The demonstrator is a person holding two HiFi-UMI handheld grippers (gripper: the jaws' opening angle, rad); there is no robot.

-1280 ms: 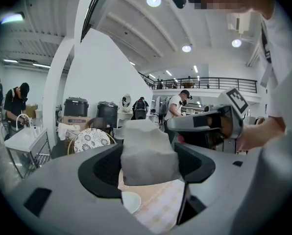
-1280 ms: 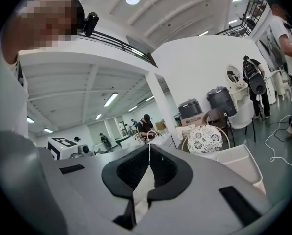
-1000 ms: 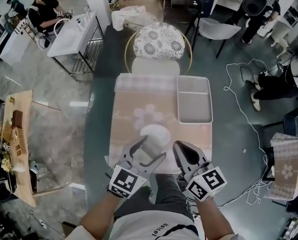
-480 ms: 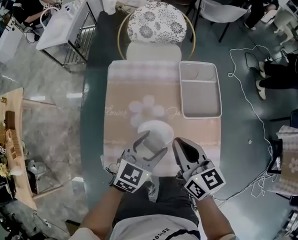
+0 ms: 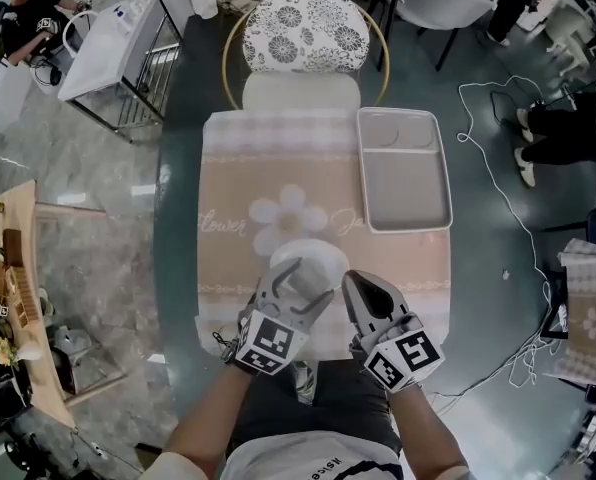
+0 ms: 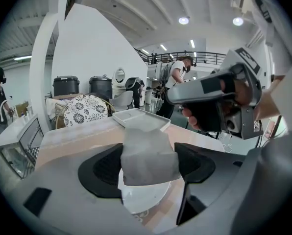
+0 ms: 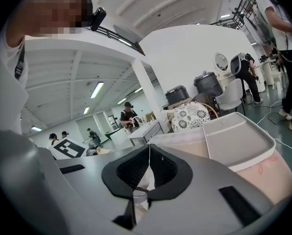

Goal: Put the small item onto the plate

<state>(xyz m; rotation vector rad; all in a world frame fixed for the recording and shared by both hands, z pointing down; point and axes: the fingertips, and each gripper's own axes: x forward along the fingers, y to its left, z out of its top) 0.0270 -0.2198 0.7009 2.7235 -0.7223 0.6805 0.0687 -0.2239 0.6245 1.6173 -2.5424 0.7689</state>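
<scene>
- Two grippers sit low in the centre of my head view, side by side over the beige flower-print tablecloth [image 5: 278,183].
- My left gripper [image 5: 294,292] pinches the small grey soft-looking block [image 6: 148,156] between its black pads, over the round white plate [image 5: 324,258]. I cannot tell whether the block touches the plate.
- My right gripper [image 5: 358,294] has its jaws pressed together on nothing, just right of the plate.
- A grey rectangular tray [image 5: 404,173] lies at the cloth's upper right, well apart.
</scene>
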